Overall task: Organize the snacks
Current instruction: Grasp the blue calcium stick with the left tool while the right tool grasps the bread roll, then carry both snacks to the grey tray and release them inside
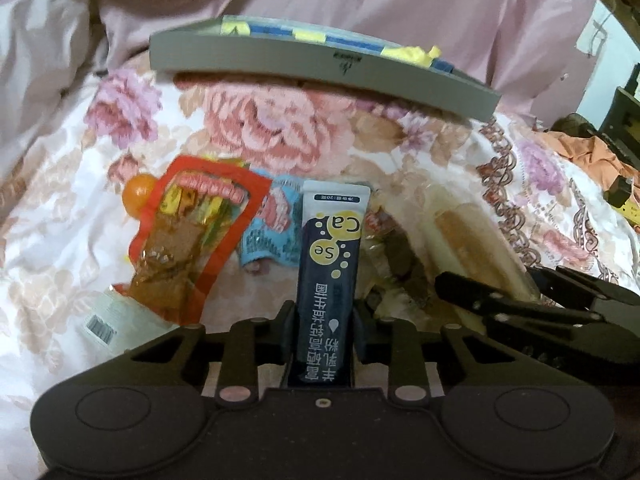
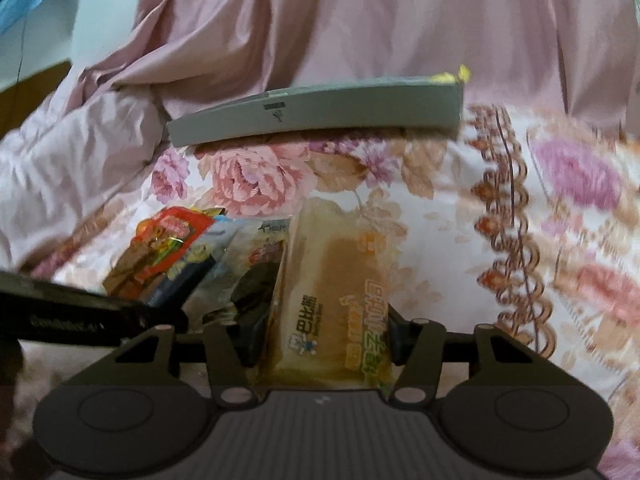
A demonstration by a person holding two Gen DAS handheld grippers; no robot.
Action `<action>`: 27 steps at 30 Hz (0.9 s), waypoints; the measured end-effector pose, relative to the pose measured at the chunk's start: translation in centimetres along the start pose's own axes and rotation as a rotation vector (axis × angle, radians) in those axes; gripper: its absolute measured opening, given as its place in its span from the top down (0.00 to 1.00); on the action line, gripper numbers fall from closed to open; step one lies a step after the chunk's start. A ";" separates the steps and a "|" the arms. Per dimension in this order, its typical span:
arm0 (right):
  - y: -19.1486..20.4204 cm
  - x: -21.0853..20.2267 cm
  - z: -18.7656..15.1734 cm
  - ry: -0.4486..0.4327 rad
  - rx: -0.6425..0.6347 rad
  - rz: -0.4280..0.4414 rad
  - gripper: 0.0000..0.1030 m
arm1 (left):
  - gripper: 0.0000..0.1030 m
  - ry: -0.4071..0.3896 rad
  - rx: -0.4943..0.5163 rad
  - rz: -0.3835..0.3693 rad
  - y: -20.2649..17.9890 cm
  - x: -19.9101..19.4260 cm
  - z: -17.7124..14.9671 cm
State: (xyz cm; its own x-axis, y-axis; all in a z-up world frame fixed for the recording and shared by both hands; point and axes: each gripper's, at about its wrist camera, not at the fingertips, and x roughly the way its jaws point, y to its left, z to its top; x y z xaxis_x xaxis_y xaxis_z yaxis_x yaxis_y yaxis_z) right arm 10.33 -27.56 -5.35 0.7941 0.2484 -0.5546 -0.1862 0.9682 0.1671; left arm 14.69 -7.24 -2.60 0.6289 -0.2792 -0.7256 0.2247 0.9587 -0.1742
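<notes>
- While both tools grip snacks low in their views, the left tool (image 1: 322,320) is clamped on a dark blue stick sachet (image 1: 330,264), which stands up between its fingers.
- Close beside it, the right tool (image 2: 320,344) is pressed on a clear-wrapped bread pack (image 2: 332,300), pinching only the pack's near end.
- Just beyond lie the loose snacks on the floral bedspread (image 1: 280,132): a red pouch (image 1: 188,240), a small orange fruit (image 1: 138,196), a light blue packet (image 1: 272,228) and a brownish wrapper (image 1: 400,264).
- Farthest, a grey tray (image 1: 320,68) rests on the bed, already holding yellow and blue packets (image 1: 352,42).
- Risk: the slick, soft bread wrapper could slide out or sag during the carry, since only one end is held.
- Risk: the two tools work near each other, so they may knock together or drag neighbouring packets.
- Risk: the tray sits on soft bedding and looks tilted; a hard drop might tip it.
</notes>
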 end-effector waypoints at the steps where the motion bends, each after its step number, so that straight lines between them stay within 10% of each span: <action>1: 0.3 -0.1 0.0 -0.008 -0.022 -0.012 0.44 | 0.71 -0.010 0.003 0.001 -0.1 -0.3 0.1; 15: 2.9 -1.8 0.3 -0.152 -0.294 -0.157 0.45 | 0.71 -0.116 -0.018 -0.002 -1.0 -2.2 3.1; 27: 0.7 -2.1 6.0 -0.359 -0.238 -0.191 0.45 | 0.71 -0.293 -0.071 -0.005 -1.2 -2.0 11.6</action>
State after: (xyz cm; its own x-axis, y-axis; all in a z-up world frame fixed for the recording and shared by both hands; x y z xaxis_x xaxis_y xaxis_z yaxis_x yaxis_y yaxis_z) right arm 12.05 -27.60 0.82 0.9691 0.0803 -0.2330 -0.1118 0.9858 -0.1253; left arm 21.74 -8.49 6.78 0.8183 -0.2778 -0.5032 0.1821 0.9557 -0.2313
